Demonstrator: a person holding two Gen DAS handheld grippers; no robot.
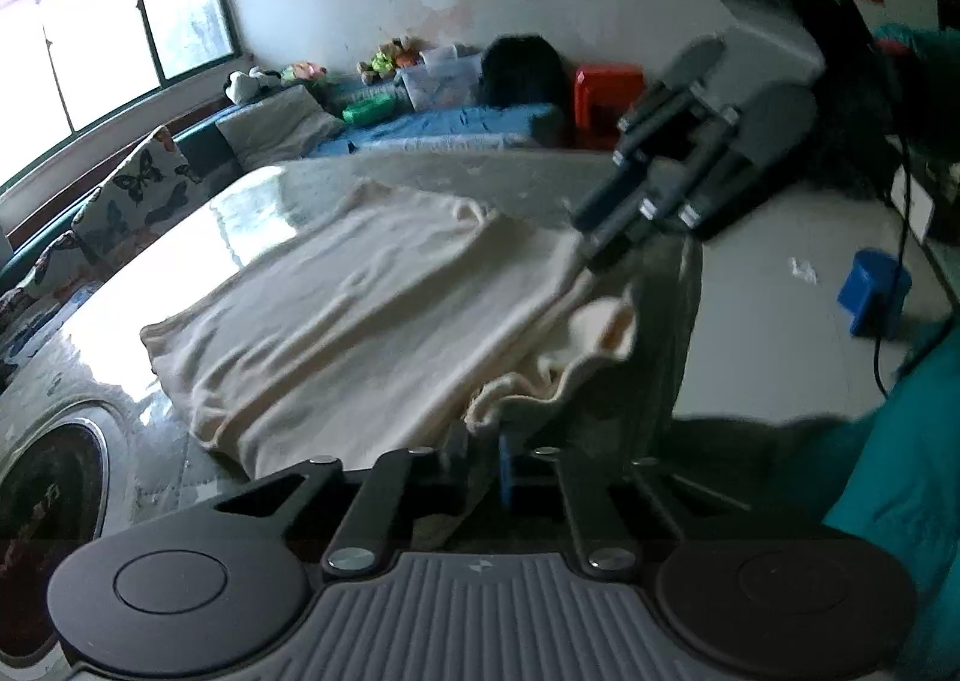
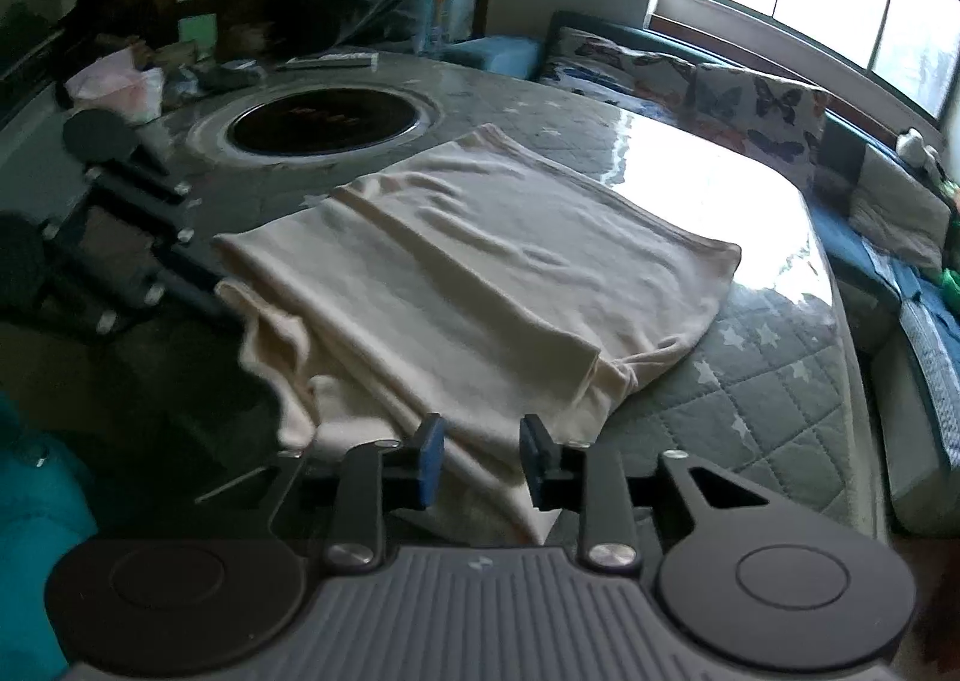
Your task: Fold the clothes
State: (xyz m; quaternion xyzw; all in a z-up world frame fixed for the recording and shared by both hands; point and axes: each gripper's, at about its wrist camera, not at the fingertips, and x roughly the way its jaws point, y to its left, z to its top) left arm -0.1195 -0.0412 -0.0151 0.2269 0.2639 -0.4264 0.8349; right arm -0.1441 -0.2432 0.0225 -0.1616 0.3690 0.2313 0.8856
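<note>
The bench (image 2: 750,399), under a quilted star-print cover, fills the middle of both frames, with a round dark inset (image 2: 324,126) in the upper left of the right wrist view. My cream garment (image 2: 480,273) lies on it at centre, one layer already doubled over the rest, and its near edge hangs off toward me at lower centre.

My left hand-held gripper (image 2: 219,285), mid-left of the right wrist view, appears shut on the garment's corner; the blur keeps me from certainty. My right hand-held gripper (image 2: 481,462) stands open at lower centre, blue pads either side of the hanging edge, gripping nothing.

Risks, as I judge them: a single-layer pinch would drag the fold askew; uneven pull would skew the doubled layer; the glossy cover may let everything slide.
</note>
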